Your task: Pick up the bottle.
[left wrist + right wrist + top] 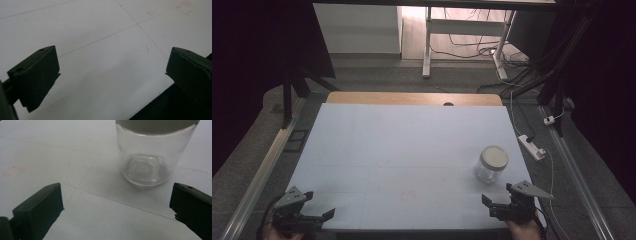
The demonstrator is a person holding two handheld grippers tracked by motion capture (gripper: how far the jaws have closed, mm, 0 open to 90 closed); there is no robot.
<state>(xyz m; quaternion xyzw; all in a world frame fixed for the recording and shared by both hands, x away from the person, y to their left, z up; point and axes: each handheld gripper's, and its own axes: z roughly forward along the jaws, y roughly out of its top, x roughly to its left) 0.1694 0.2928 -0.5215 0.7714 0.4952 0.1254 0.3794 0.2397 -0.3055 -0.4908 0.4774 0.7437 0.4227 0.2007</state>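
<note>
**Right tongs line up on the lidded glass jar**

A clear glass jar with a pale lid stands upright on the right side of the light blue desk, just beyond the right tongs. In the right gripper view the jar looks empty and sits ahead of the jaws, a little toward the right one; the jaws stand wide apart with nothing between them.

To take it well, the right tongs should probably shift slightly so the jar centres between the jaws, then advance low and level and close on the glass wall below the lid, since the smooth round glass could slip or tip under an off-centre squeeze.

The right hand holds its tongs low at the desk's near edge, pointing forward toward the jar. The left tongs rest at the near left corner, well apart from the jar, jaws wide over bare desk.
</note>
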